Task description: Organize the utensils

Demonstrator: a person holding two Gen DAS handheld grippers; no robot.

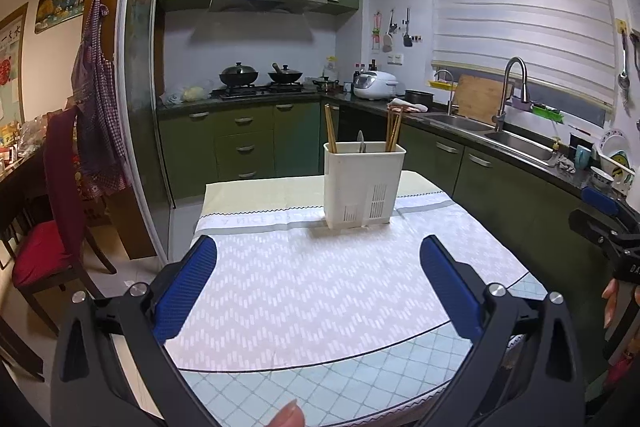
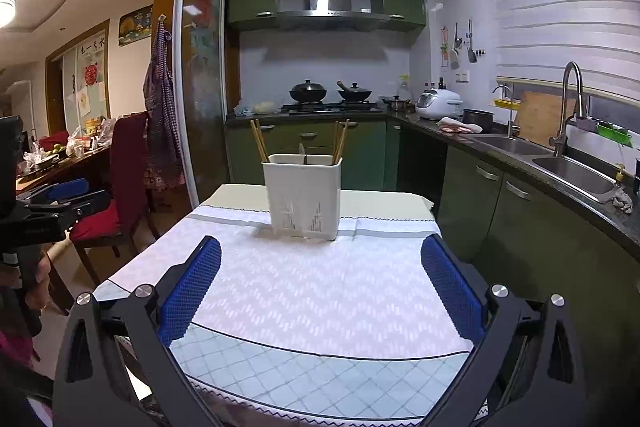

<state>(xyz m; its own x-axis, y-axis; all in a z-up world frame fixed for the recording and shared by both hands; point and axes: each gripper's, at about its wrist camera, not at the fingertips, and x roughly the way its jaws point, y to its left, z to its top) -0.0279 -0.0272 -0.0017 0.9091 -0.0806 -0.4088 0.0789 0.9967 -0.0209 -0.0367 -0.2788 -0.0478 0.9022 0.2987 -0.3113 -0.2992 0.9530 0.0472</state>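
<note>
A white utensil caddy (image 1: 363,185) is seen upright at the far middle of the cloth-covered table (image 1: 304,291), with wooden chopsticks (image 1: 330,126) at its left and right ends and a metal utensil between. Both the left gripper (image 1: 318,285) and right gripper (image 2: 320,287) are held wide apart and empty over the near cloth, well short of the caddy. Lettering on the cloth's grey band (upside down) is only partly readable as "A NICE".

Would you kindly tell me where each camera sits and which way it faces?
Left wrist: on the left gripper, open over the table, facing the white utensil holder and stove; a thumb tip shows, and the right gripper at the right edge.
Right wrist: on the right gripper, open, facing the utensil holder; the left gripper at the left edge.
Shared: holder, chopsticks, patterned cloth.
</note>
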